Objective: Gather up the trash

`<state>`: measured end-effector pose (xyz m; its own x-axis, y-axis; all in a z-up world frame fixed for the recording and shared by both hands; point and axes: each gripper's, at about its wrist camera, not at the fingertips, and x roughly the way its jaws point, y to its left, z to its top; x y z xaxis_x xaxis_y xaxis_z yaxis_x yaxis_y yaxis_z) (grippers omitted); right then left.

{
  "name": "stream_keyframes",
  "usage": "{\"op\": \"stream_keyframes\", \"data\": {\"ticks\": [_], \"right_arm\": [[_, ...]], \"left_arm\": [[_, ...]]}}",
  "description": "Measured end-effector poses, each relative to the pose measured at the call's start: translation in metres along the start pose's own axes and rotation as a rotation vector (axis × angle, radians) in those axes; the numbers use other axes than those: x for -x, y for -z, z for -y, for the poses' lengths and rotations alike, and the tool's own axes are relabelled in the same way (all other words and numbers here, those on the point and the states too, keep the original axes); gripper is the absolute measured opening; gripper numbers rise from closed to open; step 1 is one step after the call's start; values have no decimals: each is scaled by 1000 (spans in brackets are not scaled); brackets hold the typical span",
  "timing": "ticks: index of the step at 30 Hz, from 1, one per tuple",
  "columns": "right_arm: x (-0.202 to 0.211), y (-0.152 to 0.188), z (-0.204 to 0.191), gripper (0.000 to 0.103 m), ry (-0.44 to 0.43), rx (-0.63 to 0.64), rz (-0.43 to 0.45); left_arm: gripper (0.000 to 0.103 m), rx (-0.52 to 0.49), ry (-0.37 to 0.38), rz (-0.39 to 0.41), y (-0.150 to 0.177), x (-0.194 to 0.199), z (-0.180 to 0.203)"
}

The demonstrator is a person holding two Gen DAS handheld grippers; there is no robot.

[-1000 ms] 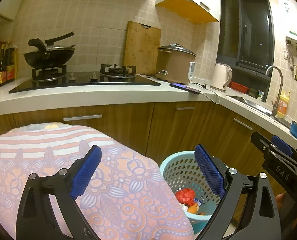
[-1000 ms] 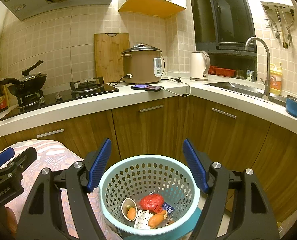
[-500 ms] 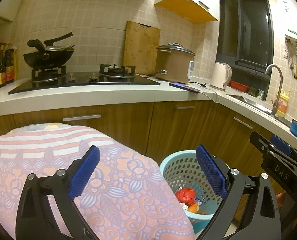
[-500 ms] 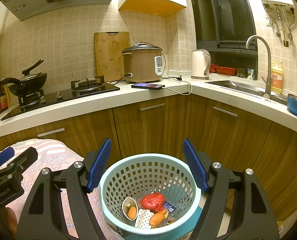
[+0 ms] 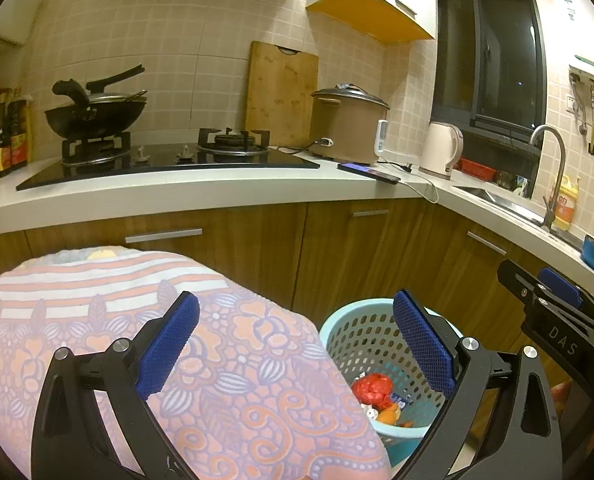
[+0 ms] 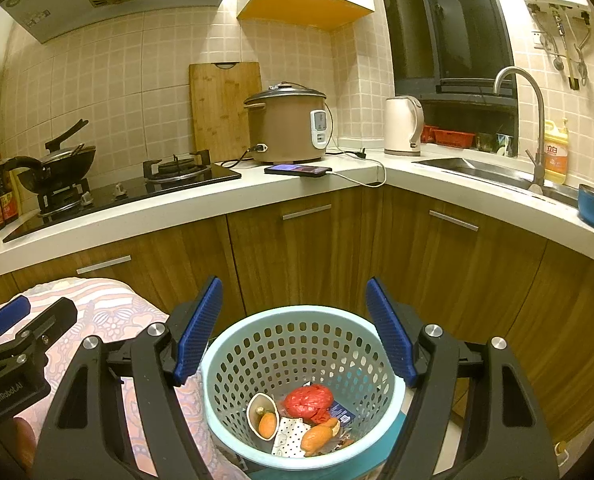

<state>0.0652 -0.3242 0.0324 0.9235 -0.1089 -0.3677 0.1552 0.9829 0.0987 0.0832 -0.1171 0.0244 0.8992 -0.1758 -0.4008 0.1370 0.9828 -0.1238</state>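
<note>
Teal basket (image 6: 233, 364) below open right hand-held gripper (image 6: 295, 332).

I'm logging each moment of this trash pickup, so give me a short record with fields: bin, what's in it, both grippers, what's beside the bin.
bin: light blue perforated basket, upright on the floor before the wooden cabinets
contents: red crumpled bag, orange peel pieces, spotted white paper, blue wrapper
left gripper: open, nothing held, above the patterned cloth
right gripper: open, nothing held, above the basket
beside bin: the patterned cloth covers something bulky on its left
</note>
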Motion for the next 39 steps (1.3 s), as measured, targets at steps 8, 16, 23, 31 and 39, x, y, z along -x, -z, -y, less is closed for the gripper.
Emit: {"op": "stream_keyframes", "data": {"ticks": [8,16,23,31,39], "right_arm": [[-1,0,-1,70,-1,2,-2],[-4,2,-4,70,-11,12,2],[-7,1,-2,70,-19,13,-3],[-7,2,-1,70,-21,15,-7],[-9,3,0,70,-26,15,-10]], "left_arm": [[95,-3,3,-6,0,-2,-1],[95,-14,2,-2,1,-1,0],[95,-13,-3,-3,1,-1,0],[95,-15,-6,0,0,0,1],[95,-15,-8,0,1,0,2]]}}
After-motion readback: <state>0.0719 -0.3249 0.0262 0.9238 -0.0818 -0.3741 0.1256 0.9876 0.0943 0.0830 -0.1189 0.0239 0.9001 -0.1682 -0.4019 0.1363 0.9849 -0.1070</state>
